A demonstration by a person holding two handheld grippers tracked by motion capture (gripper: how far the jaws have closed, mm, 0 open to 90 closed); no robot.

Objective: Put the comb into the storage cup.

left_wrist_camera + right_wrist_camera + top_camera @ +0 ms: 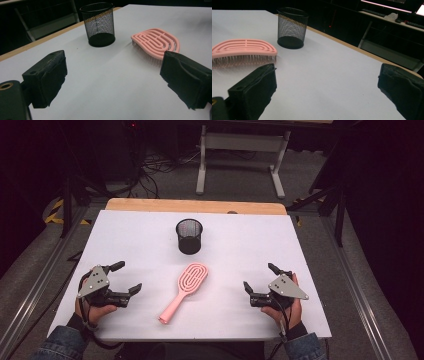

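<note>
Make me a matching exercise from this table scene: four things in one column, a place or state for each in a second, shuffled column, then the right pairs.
Things
1. pink hairbrush
2. black mesh cup
3. left gripper
4. right gripper

Places or states
A. standing upright, towards the far edge of the white table
B. open, at the table's right side
C. lying bristles down, mid-table
D. open, at the table's left side

Pairs: 1-C, 2-A, 3-D, 4-B

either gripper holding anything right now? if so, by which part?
Nothing is held. The left gripper and right gripper both rest open on the table, jaws apart with nothing between them. The pink hairbrush lies untouched between them.
</note>
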